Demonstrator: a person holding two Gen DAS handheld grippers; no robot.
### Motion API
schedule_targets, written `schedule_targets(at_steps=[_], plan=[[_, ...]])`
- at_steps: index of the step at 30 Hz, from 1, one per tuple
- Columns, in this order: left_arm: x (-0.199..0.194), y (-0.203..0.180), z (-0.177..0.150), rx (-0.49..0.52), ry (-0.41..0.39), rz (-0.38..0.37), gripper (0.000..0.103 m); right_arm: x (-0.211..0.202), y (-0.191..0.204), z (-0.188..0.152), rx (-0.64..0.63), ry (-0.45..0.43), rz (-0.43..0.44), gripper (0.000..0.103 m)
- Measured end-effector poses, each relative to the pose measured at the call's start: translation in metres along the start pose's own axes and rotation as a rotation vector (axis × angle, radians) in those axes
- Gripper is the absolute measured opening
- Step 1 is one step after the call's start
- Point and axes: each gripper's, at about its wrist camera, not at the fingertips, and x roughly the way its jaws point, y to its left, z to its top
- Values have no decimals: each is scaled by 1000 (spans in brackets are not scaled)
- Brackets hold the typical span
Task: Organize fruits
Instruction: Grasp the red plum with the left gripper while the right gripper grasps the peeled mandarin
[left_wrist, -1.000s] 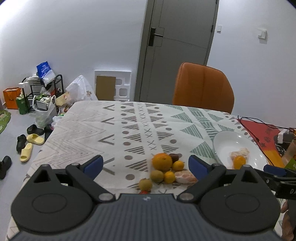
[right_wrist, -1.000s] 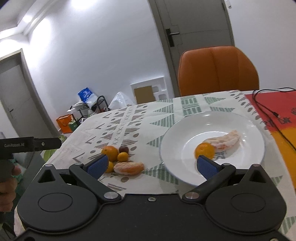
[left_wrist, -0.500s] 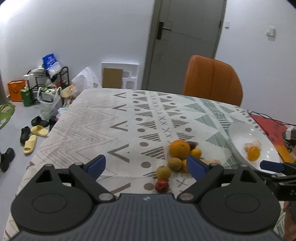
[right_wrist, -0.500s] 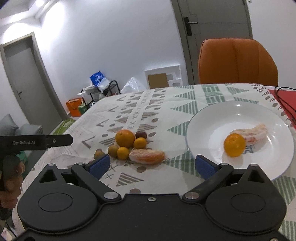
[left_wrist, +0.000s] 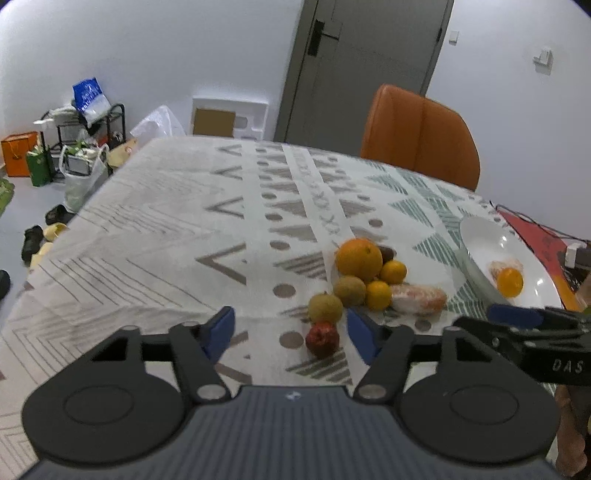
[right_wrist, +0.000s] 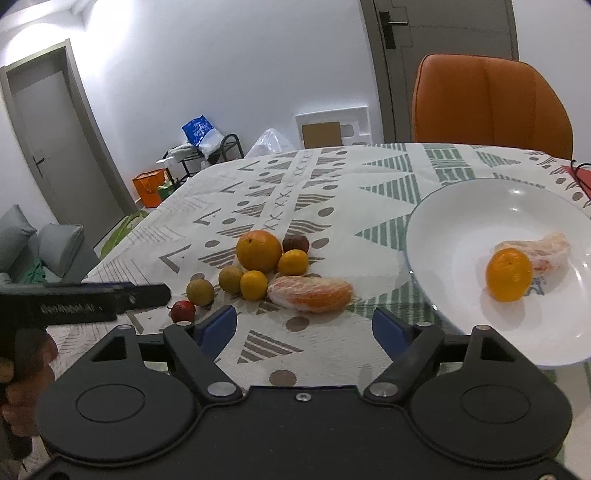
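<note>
Right gripper (right_wrist: 301, 328) jaws spread, empty; peeled orange segment (right_wrist: 310, 294) just ahead, centred between fingers, long axis crosswise. Left gripper (left_wrist: 291, 334) also spread, empty.

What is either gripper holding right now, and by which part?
Nothing. The left gripper and right gripper are both open and empty, hovering above the table; the fruit pile lies untouched on the cloth.
</note>
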Motion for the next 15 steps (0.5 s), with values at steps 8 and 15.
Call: schedule_targets(at_steps=[8, 15], plan=[[16, -2, -10, -8, 40, -39, 49, 15, 4, -2, 1, 28, -2, 70], [22, -6, -12, 6, 11, -5, 21, 24, 4, -1, -1, 32, -36, 69]])
